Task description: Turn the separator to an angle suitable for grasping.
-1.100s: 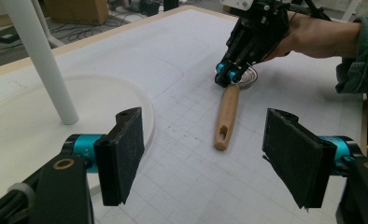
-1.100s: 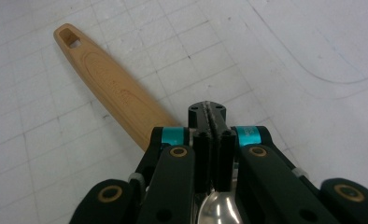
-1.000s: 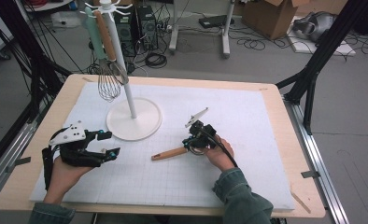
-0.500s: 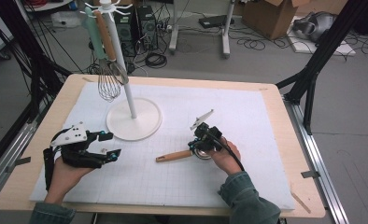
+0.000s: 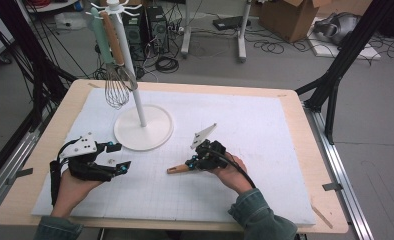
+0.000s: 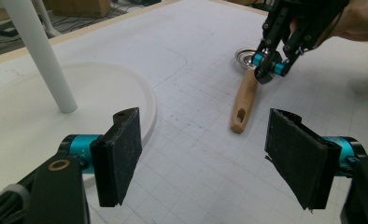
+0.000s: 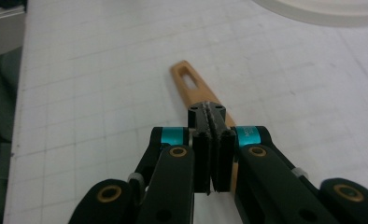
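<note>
Wooden-handled utensil [image 5: 179, 169] flat on the tabletop [image 5: 265, 130], just in front of the white stand base [image 5: 144, 131]; long axis leftward, slotted handle end free; metal head under right tongs [image 5: 194, 162], pads pressed together above handle; left tongs [image 5: 116, 157] wide, empty.
</note>
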A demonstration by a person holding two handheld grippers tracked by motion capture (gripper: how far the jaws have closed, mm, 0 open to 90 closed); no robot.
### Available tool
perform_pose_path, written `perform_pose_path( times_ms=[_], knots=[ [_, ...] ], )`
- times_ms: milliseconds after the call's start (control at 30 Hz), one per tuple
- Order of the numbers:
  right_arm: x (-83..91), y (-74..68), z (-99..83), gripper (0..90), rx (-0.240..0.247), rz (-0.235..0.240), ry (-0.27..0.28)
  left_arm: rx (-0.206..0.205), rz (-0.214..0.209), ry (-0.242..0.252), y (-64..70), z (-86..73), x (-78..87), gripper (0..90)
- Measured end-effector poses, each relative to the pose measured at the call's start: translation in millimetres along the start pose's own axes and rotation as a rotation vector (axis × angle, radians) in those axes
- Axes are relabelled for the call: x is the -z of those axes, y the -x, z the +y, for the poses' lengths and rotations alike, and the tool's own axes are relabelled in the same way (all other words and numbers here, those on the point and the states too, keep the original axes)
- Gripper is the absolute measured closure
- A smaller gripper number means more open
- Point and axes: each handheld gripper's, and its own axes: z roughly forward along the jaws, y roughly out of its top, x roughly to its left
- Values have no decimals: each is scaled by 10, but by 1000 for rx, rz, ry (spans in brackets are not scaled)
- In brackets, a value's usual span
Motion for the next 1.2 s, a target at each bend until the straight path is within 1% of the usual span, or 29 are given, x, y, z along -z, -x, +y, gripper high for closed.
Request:
perform_pose_path(
  times_ms=[167,300,367,400,433,500,700,833,900,1000,1133,1200],
  knots=[
    [-168,-72,87,894,48,41,-26,17,12,-7,-32,-43,-20,245],
    [-295,-101,134,894,72,62,-44,21,17,-22,-46,-87,-52,234],
    [-350,-116,161,894,82,70,-53,25,22,-30,-53,-112,-76,222],
    [-384,-123,176,894,95,66,-63,26,19,-33,-56,-119,-83,214],
    [-405,-127,185,894,98,68,-65,34,21,-32,-56,-131,-94,210],
    [-454,-130,207,894,105,60,-71,35,20,-40,-63,-146,-102,206],
    [-536,-131,267,895,107,32,-90,34,25,-40,-73,-157,-105,203],
    [-574,-113,298,894,109,12,-86,33,22,-40,-70,-157,-106,203],
    [-583,-93,306,894,91,11,-83,31,20,-39,-70,-155,-106,202],
    [-587,-61,321,894,78,-14,-80,35,21,-36,-68,-155,-105,201],
    [-597,-7,324,894,50,-17,-73,33,22,-36,-70,-158,-102,200],
    [-600,7,331,894,45,-30,-69,33,21,-36,-70,-159,-102,201]
  ],
)
